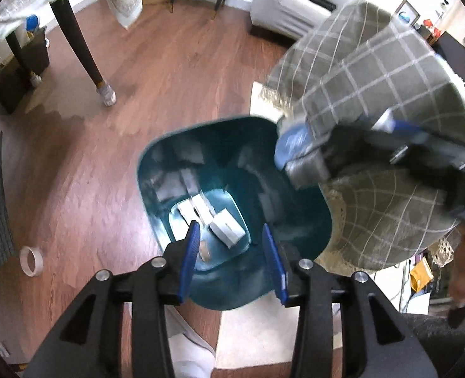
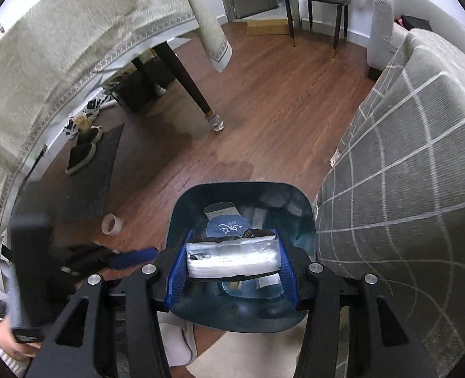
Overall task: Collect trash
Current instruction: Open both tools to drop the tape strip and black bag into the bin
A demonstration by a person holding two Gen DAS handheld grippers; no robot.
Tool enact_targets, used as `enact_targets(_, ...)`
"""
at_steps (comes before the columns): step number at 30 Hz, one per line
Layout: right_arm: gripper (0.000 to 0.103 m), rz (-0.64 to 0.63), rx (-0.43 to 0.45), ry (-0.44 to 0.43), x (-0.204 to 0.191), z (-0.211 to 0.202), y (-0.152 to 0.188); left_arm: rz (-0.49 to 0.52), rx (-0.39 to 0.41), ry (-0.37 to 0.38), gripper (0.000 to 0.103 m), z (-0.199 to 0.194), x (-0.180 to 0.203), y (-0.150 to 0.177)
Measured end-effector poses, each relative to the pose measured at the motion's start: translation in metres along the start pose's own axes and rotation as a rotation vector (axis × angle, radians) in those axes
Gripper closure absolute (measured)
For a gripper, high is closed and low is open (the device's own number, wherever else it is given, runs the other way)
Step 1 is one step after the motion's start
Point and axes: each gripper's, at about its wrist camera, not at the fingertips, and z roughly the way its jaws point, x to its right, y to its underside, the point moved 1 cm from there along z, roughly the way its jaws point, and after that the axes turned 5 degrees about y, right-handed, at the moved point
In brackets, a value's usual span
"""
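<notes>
Teal bin held three white cartons; our left gripper gaped empty above, our right gripper clamped one silver packet

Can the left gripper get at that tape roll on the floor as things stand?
Probably yes. The left gripper is open and holds nothing, hovering over the teal bin. The tape roll lies on bare wood floor to its left, with nothing visible between them.

The teal bin looks like glossy, smooth plastic. The wrapper is shiny, crinkled clear film. The floor is polished wood.
</notes>
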Motion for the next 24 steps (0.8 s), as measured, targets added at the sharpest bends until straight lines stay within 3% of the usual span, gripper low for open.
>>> enact_targets(9, 0.052, 0.037, -0.088, -0.002, 0.005, 0.040, 0.013, -0.025, 0.167, -0.017, 0.062, -0.049, 0.001, -0.023)
enact_targets(19, 0.050, -0.006, -0.175, 0.015, -0.001, 0.078, 0.029, -0.019, 0.328, 0.086, 0.078, -0.100, 0.028, -0.044)
enact_targets(23, 0.031, -0.027, -0.201, 0.026, -0.004, 0.088, 0.037, 0.033, 0.384, 0.096, 0.078, -0.123, 0.048, -0.049)
enact_targets(24, 0.031, -0.028, -0.203, 0.029, -0.004, 0.089, 0.038, 0.038, 0.391, 0.101, 0.078, -0.126, 0.050, -0.050)
